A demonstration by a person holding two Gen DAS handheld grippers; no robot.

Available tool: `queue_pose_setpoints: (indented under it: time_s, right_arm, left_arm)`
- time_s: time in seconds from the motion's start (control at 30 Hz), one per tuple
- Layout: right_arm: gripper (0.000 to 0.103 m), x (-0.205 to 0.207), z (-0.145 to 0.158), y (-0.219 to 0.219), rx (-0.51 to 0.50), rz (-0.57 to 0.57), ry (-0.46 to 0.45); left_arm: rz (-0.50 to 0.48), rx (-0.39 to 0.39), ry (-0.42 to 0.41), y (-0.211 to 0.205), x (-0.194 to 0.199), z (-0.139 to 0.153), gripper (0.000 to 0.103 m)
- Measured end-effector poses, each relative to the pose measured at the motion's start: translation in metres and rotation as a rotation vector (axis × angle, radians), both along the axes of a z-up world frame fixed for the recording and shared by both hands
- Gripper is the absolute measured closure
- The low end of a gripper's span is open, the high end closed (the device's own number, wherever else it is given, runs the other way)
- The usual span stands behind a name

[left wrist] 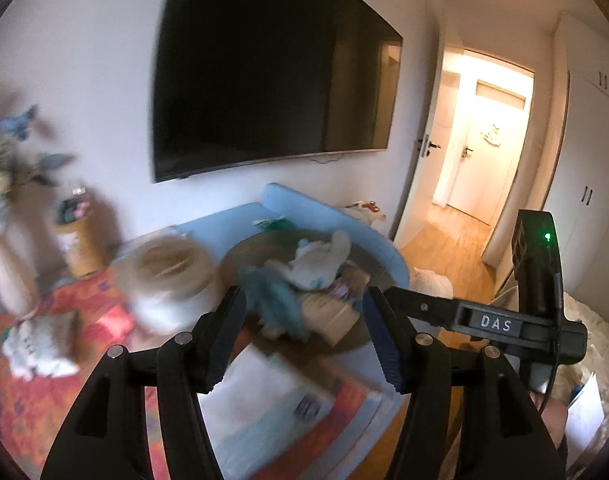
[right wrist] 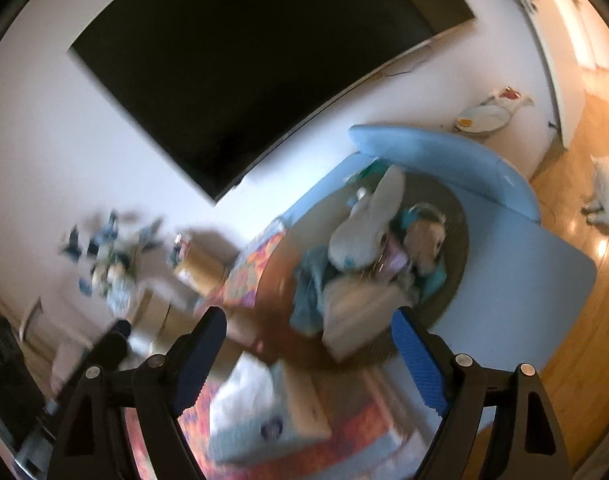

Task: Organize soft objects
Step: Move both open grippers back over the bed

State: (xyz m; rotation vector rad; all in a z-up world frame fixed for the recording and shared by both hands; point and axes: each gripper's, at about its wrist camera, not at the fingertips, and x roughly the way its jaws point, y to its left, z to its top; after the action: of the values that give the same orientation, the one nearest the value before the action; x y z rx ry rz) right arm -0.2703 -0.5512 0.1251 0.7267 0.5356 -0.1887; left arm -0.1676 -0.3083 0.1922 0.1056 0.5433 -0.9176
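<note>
A round dark woven basket [left wrist: 368, 264] [right wrist: 458, 248] sits on a pale blue mat and holds soft toys. Among them are a white bunny [left wrist: 316, 260] [right wrist: 364, 232], a fluffy blue toy [left wrist: 272, 300] [right wrist: 308, 284] and a beige plush [right wrist: 424, 240]. My left gripper [left wrist: 304, 296] hovers open just short of the blue toy, nothing between its fingers. My right gripper [right wrist: 309, 314] is open and bare too, in front of the basket. One of its fingers [left wrist: 424, 306] reaches in from the right in the left wrist view. A white and pale blue soft pack [left wrist: 264, 400] [right wrist: 264, 412] lies below both grippers.
A pale round container [left wrist: 172, 276] stands left of the basket, blurred. A white plush [left wrist: 36, 348] lies on the orange rug [left wrist: 44, 400]. A vase of flowers [left wrist: 8, 264] stands far left, a large dark TV [left wrist: 272, 68] hangs on the wall, and a doorway [left wrist: 484, 148] opens on the right.
</note>
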Motion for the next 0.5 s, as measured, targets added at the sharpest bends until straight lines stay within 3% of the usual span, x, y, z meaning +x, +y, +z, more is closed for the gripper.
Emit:
queue_pose_setpoints:
  time_s: [0.17, 0.27, 0.4, 0.5]
  right_arm:
    - [0.019, -0.005, -0.004, 0.058, -0.100, 0.205, -0.003]
    - [0.019, -0.007, -0.001, 0.113, -0.252, 0.373, -0.012]
    - [0.014, 0.006, 0.004, 0.186, -0.411, 0.524, -0.004]
    - [0.009, 0.029, 0.001, 0.229, -0.381, 0.610, -0.031]
  left_arm:
    - [0.136, 0.043, -0.042, 0.069, -0.004, -0.011, 0.036]
    - [0.244, 0.046, -0.036, 0.121, 0.003, -0.020, 0.036]
    - [0.474, 0.085, -0.003, 0.184, 0.029, -0.038, 0.036]
    - [0.662, 0.152, 0.015, 0.229, 0.056, -0.061, 0.036]
